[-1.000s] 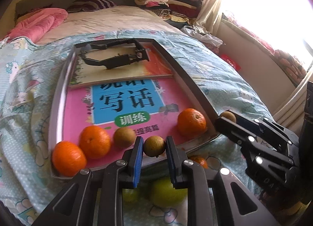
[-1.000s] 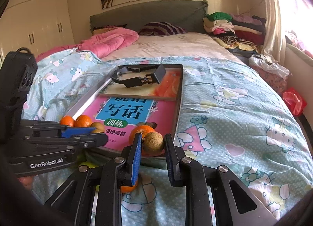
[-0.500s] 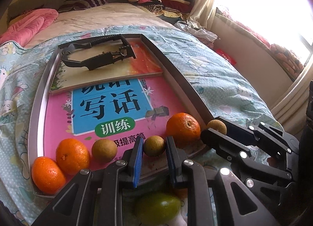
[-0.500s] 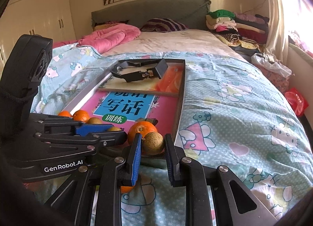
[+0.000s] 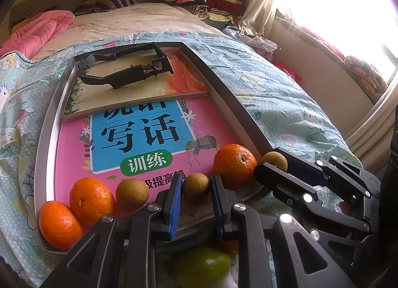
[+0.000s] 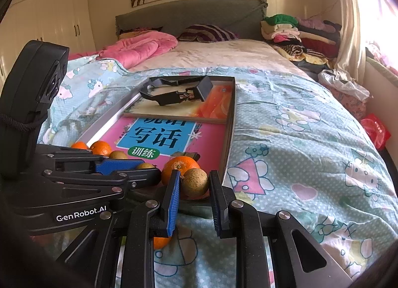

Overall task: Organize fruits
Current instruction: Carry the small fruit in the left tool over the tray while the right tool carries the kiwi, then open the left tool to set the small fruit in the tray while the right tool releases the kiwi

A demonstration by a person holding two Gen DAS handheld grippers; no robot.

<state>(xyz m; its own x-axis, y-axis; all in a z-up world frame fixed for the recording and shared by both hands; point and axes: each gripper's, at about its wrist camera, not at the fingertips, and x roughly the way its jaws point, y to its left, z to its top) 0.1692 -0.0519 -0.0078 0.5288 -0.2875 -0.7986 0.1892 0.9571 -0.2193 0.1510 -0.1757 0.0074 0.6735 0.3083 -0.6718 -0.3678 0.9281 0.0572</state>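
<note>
A metal tray lies on the bed with a pink book in it. Along its near edge sit two oranges, a brown kiwi and a third orange. My left gripper is shut on a small brown kiwi, low over the tray's near edge. My right gripper is shut on another brown kiwi, held at the tray's near right corner beside the orange. The right gripper also shows in the left wrist view.
A green fruit and part of an orange lie on the quilt below the grippers. A black gripper frame rests on a second book at the tray's far end. Folded clothes are piled at the bed's right; a pink blanket lies at the left.
Both grippers have moved forward over the tray's near edge, each still holding its kiwi. The fruit in the tray has not moved.
</note>
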